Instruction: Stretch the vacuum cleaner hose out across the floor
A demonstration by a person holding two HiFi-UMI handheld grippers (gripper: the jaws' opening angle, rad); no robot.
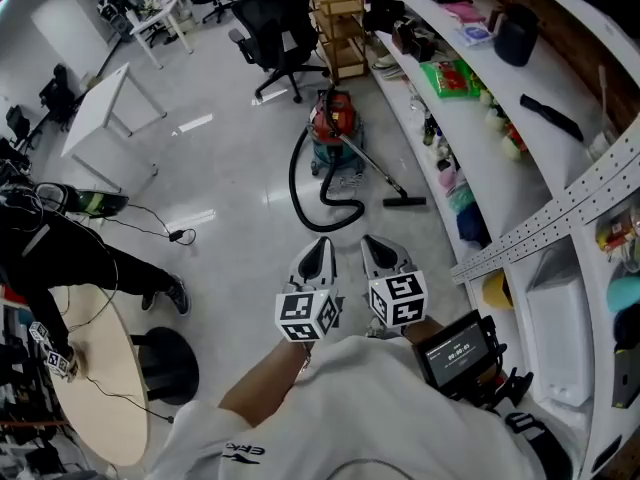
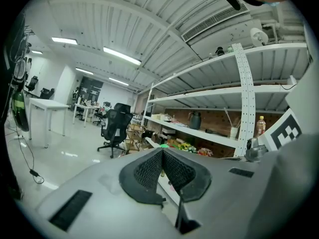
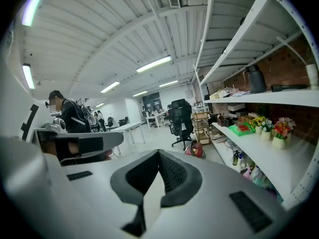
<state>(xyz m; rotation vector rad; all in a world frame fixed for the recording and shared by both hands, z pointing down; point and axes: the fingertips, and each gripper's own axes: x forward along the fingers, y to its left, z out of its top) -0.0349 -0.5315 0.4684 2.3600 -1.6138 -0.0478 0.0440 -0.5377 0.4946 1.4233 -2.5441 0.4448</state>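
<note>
The red and teal vacuum cleaner [image 1: 333, 126] stands on the floor by the shelving. Its black hose [image 1: 297, 180] curls in a loop in front of it. The wand ends in a floor nozzle [image 1: 404, 201] lying to the right. My left gripper [image 1: 320, 248] and right gripper [image 1: 378, 248] are held side by side near my chest, well short of the hose. Both are shut with nothing in them. The left gripper [image 2: 162, 151] shows its pads pressed together in its own view, as does the right gripper [image 3: 159, 153]. The vacuum cleaner [image 3: 195, 149] appears small beyond the right jaws.
Long white shelves [image 1: 480, 138] with assorted goods run down the right. A black office chair [image 1: 280, 23] and a wooden cart [image 1: 340, 28] stand behind the vacuum. A white table [image 1: 100, 108], a person [image 1: 60, 248], a round table [image 1: 95, 388] and a floor cable [image 1: 180, 235] are at left.
</note>
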